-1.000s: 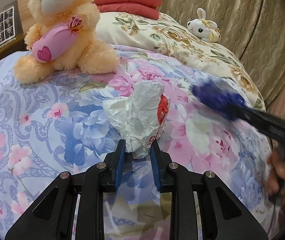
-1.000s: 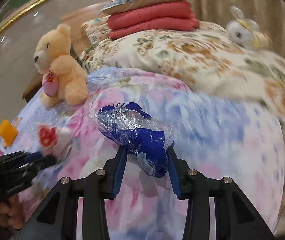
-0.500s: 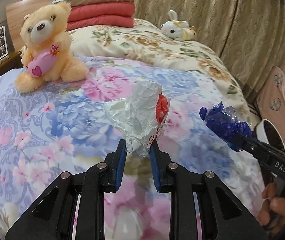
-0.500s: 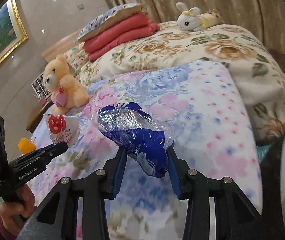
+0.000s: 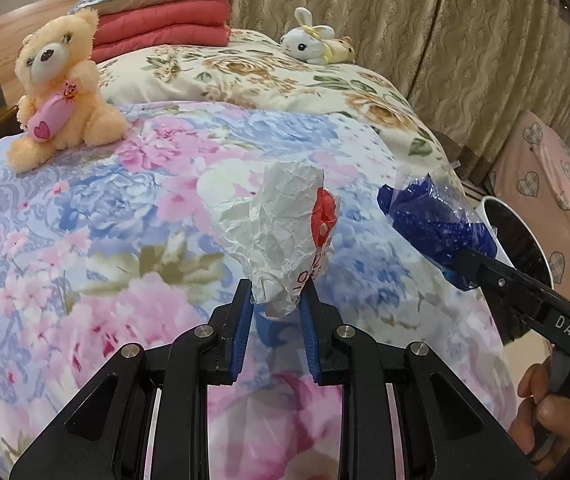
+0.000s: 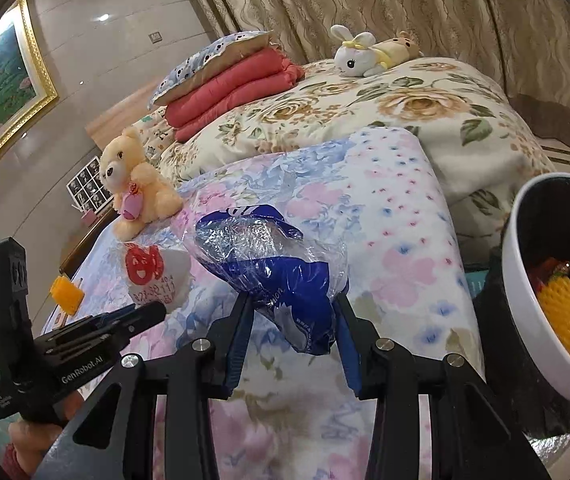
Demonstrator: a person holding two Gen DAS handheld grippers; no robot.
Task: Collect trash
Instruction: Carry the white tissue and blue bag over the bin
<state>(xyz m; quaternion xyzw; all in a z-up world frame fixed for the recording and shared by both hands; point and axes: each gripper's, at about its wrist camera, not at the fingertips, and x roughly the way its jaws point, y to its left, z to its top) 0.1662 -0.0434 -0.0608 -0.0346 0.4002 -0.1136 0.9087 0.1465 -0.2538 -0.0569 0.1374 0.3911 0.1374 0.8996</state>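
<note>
1. Over a floral bedspread [image 5: 133, 216], the left hand-held gripper [image 5: 276, 300] is clamped on the pinched base of a crumpled white paper wrapper [image 5: 273, 220], which stands up clear of the bed.

2. The right hand-held gripper [image 6: 291, 312] has its jaws closed on a blue-and-clear plastic bag [image 6: 269, 256], carried above the bed's edge, with the white-rimmed trash bin [image 6: 525, 320] just to its right; yellow foam netting and other scraps already lie inside the bin.

3. Risk, as judged here: the wrapper is held only by a thin twist at its foot, so a quick swing toward the bin could let it slide out onto the bed.

4. The bag is slick and bulges out past the pads; loosened too early, it may land on the bedding or the floor beside the bin instead of in it.

5. Both tools are heading toward one opening, so they could knock together at the rim or tip the bin.

6. An orange scrap [image 6: 67, 294] on the far side of the bed could be overlooked.

7. Readable writing: "DAS" on the right tool's arm, "GenRobot.AI" on the left tool's body. The wrapper carries a red emblem and red digits, only partly legible; the bag's white lettering is too creased to read.
</note>
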